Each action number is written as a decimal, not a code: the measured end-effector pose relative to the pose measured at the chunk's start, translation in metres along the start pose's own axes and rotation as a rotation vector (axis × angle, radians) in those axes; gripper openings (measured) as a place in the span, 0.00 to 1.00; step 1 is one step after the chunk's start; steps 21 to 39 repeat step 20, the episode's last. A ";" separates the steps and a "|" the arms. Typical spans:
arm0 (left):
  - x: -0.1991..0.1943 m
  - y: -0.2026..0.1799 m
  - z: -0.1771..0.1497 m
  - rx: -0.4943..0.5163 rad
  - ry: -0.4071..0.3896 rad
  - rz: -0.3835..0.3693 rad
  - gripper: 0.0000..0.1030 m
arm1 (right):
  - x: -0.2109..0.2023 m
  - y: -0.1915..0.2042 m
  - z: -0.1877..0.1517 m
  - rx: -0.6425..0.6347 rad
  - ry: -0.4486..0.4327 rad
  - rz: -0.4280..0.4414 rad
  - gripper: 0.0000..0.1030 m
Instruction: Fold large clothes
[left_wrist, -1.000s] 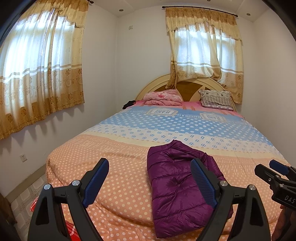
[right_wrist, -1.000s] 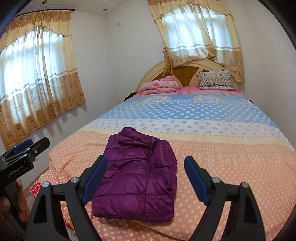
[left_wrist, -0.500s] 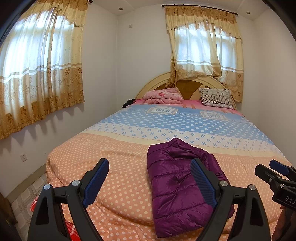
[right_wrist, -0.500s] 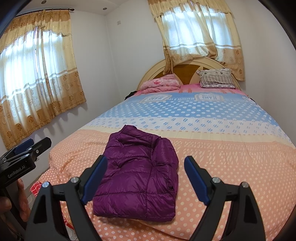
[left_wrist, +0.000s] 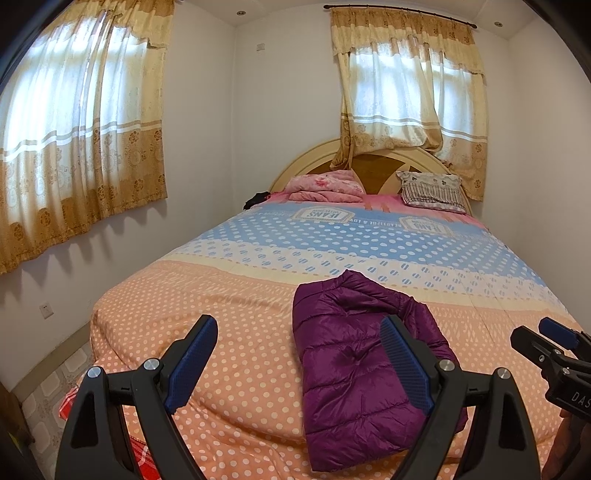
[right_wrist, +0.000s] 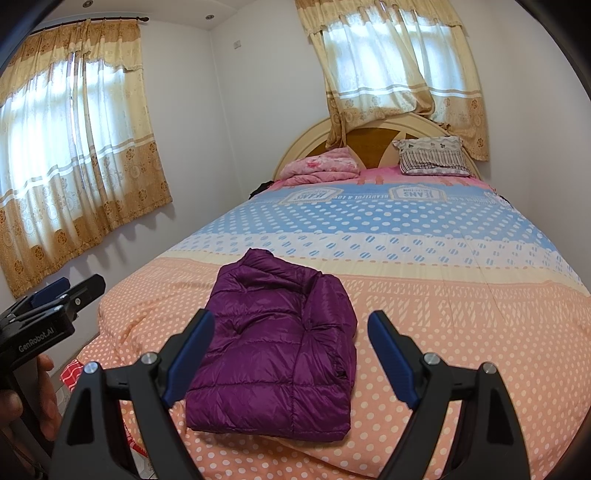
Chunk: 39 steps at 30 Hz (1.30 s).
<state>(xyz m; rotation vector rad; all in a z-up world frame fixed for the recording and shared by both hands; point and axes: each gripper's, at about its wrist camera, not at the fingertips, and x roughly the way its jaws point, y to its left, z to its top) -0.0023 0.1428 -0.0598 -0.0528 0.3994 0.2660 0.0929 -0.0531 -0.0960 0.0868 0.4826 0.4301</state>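
A purple puffer jacket (left_wrist: 354, 373) lies folded in a compact bundle on the bed's orange dotted cover, near the foot edge; it also shows in the right wrist view (right_wrist: 280, 350). My left gripper (left_wrist: 299, 362) is open and empty, held back from the bed, left of the jacket. My right gripper (right_wrist: 291, 356) is open and empty, held above the foot of the bed, with the jacket in front of it. Each gripper shows at the edge of the other's view, the right one (left_wrist: 554, 350) and the left one (right_wrist: 55, 299).
The bed (left_wrist: 229, 302) fills the room, with a pink blanket (left_wrist: 325, 186) and a striped pillow (left_wrist: 432, 186) at the headboard. Curtained windows (left_wrist: 77, 122) are on the left and back walls. A red cloth (left_wrist: 74, 400) lies on the floor by the bed's left corner.
Both grippers have drifted slightly; the jacket sits a touch lower in the right wrist view. The jacket itself has not moved and both grippers stay open.
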 end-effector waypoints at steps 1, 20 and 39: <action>0.000 -0.001 -0.001 0.006 0.002 -0.003 0.87 | 0.000 0.001 -0.001 0.000 0.000 0.001 0.85; 0.006 -0.011 -0.005 0.034 0.015 0.010 0.87 | 0.000 0.000 -0.002 -0.015 0.006 0.013 0.85; 0.006 -0.011 -0.005 0.034 0.015 0.010 0.87 | 0.000 0.000 -0.002 -0.015 0.006 0.013 0.85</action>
